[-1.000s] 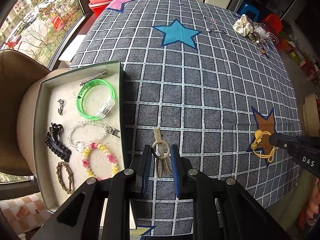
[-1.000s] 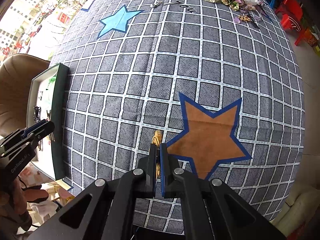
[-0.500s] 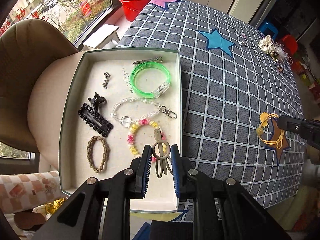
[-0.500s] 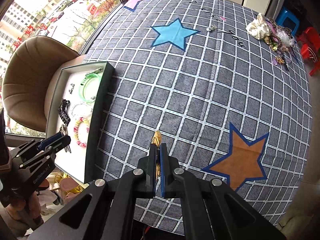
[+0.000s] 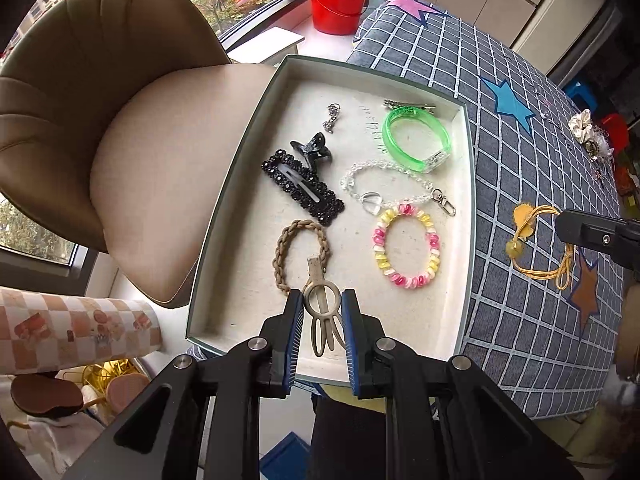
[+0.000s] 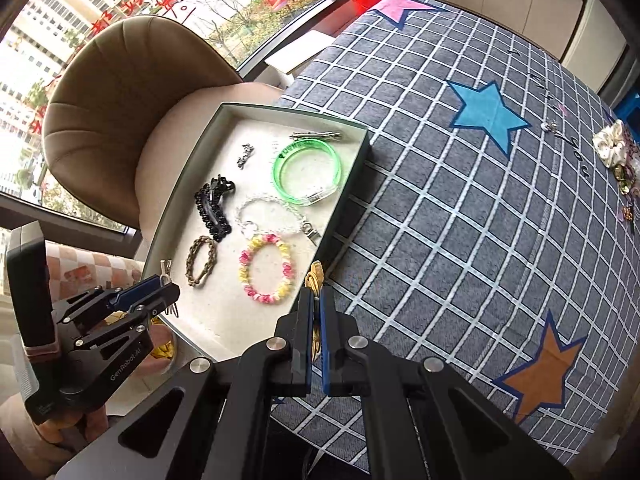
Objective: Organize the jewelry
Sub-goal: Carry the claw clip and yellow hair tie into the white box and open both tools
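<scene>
Left gripper [image 5: 321,312] jaws pinch beige metal hair clip [image 5: 321,304] over shallow green-walled tray [image 5: 468,216], above brown braided hair tie [image 5: 286,252]; pink-yellow beaded bracelet [image 5: 406,246] just beside. Right gripper [image 6: 316,300] jaws pressed on yellow cord hair tie [image 6: 314,274] over checked-cloth surface [image 6: 460,220], near tray edge.

1. The tray [image 5: 466,184] had bare floor along its near end, under the left gripper [image 5: 322,320].
2. The braided band [image 5: 298,254] and pink-yellow bracelet [image 5: 406,246] lay just beyond, crowding the middle.
3. The chair [image 5: 120,120] pressed against the tray's left wall.
4. The tablecloth [image 6: 460,220] right of the tray lay open.
</scene>
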Action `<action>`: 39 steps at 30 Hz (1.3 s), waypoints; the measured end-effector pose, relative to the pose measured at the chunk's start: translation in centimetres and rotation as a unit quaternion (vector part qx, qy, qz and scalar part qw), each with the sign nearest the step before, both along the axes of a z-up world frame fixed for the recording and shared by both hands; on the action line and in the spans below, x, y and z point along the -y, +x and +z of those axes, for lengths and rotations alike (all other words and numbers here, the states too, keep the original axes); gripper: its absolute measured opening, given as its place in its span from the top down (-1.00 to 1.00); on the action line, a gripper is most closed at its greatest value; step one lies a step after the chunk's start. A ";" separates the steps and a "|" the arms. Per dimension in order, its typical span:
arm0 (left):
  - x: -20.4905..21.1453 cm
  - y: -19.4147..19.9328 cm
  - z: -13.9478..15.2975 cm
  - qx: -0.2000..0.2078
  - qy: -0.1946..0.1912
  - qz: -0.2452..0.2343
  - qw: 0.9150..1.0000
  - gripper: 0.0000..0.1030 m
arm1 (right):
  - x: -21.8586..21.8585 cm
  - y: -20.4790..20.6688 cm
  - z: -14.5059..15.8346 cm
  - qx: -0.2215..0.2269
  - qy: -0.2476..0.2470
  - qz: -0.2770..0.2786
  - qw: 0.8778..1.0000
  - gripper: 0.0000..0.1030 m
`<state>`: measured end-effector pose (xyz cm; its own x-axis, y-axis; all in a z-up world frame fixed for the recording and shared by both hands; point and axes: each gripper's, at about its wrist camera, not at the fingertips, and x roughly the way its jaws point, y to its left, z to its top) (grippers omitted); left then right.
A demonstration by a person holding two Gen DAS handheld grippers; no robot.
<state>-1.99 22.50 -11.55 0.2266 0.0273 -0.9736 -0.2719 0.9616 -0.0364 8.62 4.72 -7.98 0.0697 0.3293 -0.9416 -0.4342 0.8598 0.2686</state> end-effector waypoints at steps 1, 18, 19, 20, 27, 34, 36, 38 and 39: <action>-0.3 -0.4 -0.2 -0.002 0.000 0.003 1.000 0.48 | -0.8 -0.2 0.0 -0.001 0.002 0.008 1.000 0.94; -2.3 -0.9 -4.3 -0.030 0.001 0.004 1.000 0.48 | -8.1 -3.3 -5.8 -0.086 0.018 0.066 0.994 0.95; -2.3 -0.8 -4.5 -0.033 0.001 0.003 0.999 0.48 | -8.2 -3.4 -6.5 -0.094 0.016 0.066 0.993 0.95; -2.3 -0.7 -4.8 -0.034 0.000 0.003 0.999 0.48 | -8.3 -3.6 -7.1 -0.101 0.013 0.065 0.993 0.95; -2.2 0.1 -6.4 -0.046 -0.001 0.007 0.999 0.48 | -7.7 -3.7 -10.6 -0.127 -0.012 0.052 0.991 0.95; -2.0 0.7 -6.8 -0.042 0.002 0.005 0.999 0.48 | -7.1 -2.8 -12.1 -0.121 -0.037 0.049 0.991 0.95; -2.0 0.7 -6.9 -0.040 0.003 0.003 0.999 0.48 | -6.9 -2.4 -12.2 -0.118 -0.038 0.047 0.991 0.95; -2.2 0.7 -7.1 -0.038 0.002 0.004 0.999 0.48 | -6.8 -2.1 -12.1 -0.110 -0.043 0.047 0.992 0.95; -2.1 0.8 -7.1 -0.038 0.000 0.004 0.999 0.48 | -6.6 -1.6 -12.0 -0.105 -0.046 0.047 0.992 0.95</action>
<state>-1.23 24.63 -18.70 0.1522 0.0292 -0.9879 -0.2817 0.9594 -0.0150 7.06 11.36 -19.95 -0.1588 0.2365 -0.9586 -0.4568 0.8431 0.2837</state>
